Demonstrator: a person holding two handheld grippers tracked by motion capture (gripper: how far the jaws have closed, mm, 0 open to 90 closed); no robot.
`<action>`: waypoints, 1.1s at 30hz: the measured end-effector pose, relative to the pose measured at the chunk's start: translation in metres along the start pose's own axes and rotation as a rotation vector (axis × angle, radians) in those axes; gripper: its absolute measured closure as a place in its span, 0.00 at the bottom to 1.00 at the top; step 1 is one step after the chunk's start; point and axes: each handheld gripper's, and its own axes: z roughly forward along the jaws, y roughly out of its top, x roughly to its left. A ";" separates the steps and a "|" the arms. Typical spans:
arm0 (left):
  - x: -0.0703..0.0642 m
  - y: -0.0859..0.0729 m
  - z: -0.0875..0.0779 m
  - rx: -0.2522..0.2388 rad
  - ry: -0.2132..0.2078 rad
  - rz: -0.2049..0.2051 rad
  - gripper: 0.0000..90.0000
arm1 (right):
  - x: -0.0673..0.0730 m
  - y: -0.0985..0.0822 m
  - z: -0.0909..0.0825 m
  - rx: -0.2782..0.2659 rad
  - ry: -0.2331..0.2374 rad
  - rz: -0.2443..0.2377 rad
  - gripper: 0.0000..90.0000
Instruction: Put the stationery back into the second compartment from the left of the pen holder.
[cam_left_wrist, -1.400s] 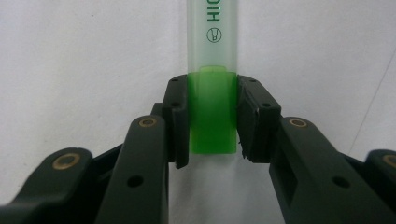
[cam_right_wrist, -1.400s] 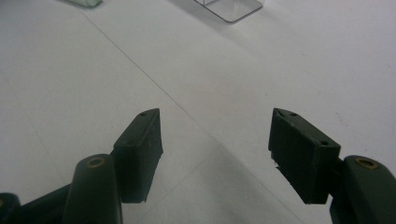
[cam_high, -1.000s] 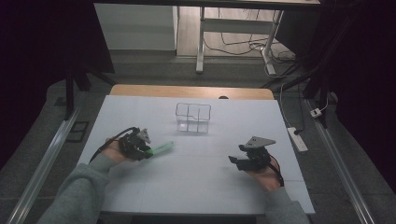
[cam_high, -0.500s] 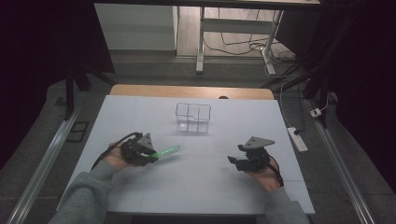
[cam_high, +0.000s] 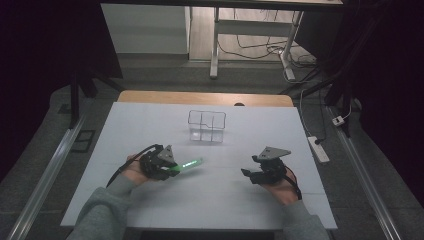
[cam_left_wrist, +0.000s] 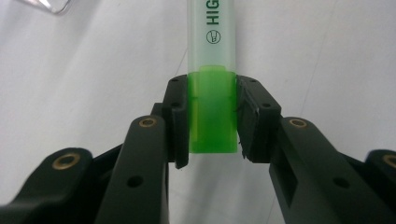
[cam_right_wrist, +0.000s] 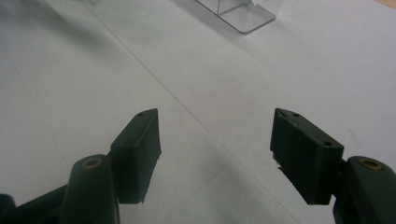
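My left gripper (cam_high: 172, 167) pinches the green highlighter (cam_high: 189, 164) by its end, aiming it at the far clear organizer (cam_high: 206, 125), while my right gripper (cam_high: 250, 173) waits spread.

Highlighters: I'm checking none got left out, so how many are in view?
1. The green highlighter is clamped by its cap end in the left gripper, above the white table, short of the clear organizer.

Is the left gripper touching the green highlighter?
Touching. In the left gripper view, both pads of the left gripper press on the bright green end of the highlighter, with no gap on either side.
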 end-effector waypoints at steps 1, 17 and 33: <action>-0.001 0.002 0.001 0.001 0.000 0.007 0.74 | 0.000 0.001 0.000 0.001 -0.001 0.000 0.37; -0.017 0.021 0.006 -0.009 0.012 0.040 0.74 | 0.008 0.008 -0.001 -0.021 0.020 -0.017 0.37; -0.030 0.035 0.022 0.012 -0.005 0.074 0.74 | 0.035 0.027 0.011 -0.009 0.118 -0.080 0.34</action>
